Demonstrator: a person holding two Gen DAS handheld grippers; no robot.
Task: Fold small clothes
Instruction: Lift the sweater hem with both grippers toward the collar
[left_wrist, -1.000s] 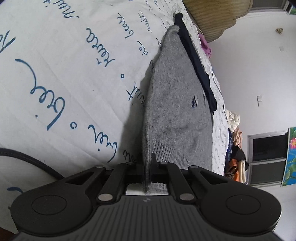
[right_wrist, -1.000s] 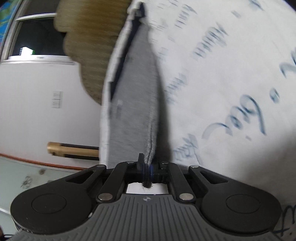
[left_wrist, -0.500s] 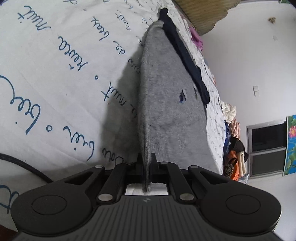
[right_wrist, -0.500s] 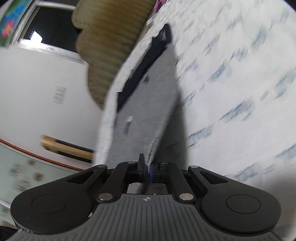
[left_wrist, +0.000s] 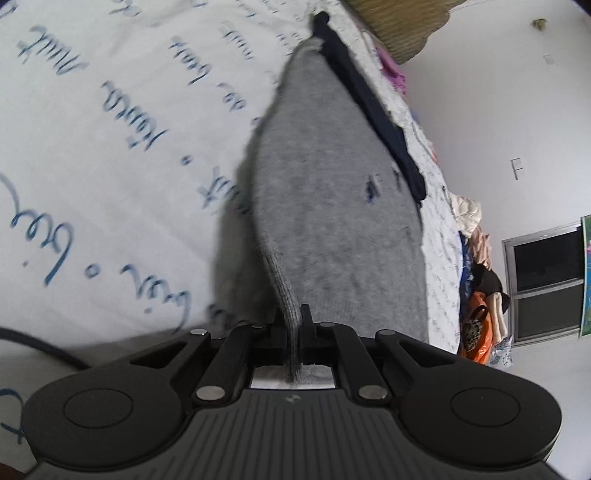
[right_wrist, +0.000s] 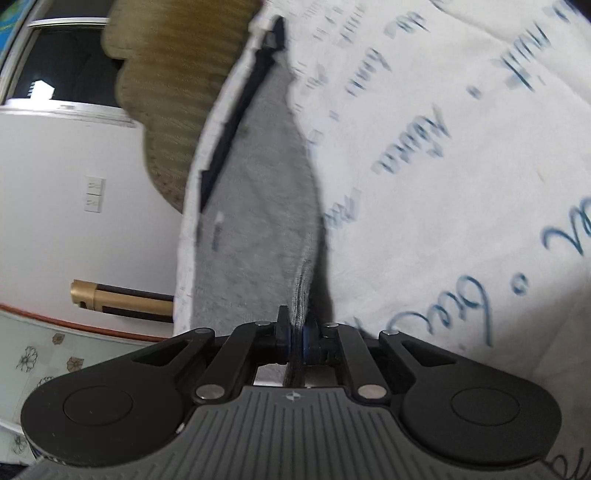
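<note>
The black two-finger right gripper (right_wrist: 294, 334) is pinching the edge of a soft grey knitted piece of clothing (right_wrist: 255, 206), and its jaws are squeezing tight on the cloth. The grey cloth is stretching away from the gripper over a white bed sheet with blue handwriting on it (right_wrist: 443, 155), and a dark navy strip (right_wrist: 236, 122) is running along its left side. A tan woven headboard with a wavy edge (right_wrist: 173, 92) is sitting behind the bed, next to a white wall (right_wrist: 74, 221).

bed: white sheet (left_wrist: 110, 155) with blue script | walls: plain white (left_wrist: 491, 110) | window: dark, metal-framed (left_wrist: 543, 284) | clutter: clothes pile (left_wrist: 480, 295) by bed edge | switch plate (right_wrist: 94, 195) on wall | floor: floral tiles (right_wrist: 40, 354)
</note>
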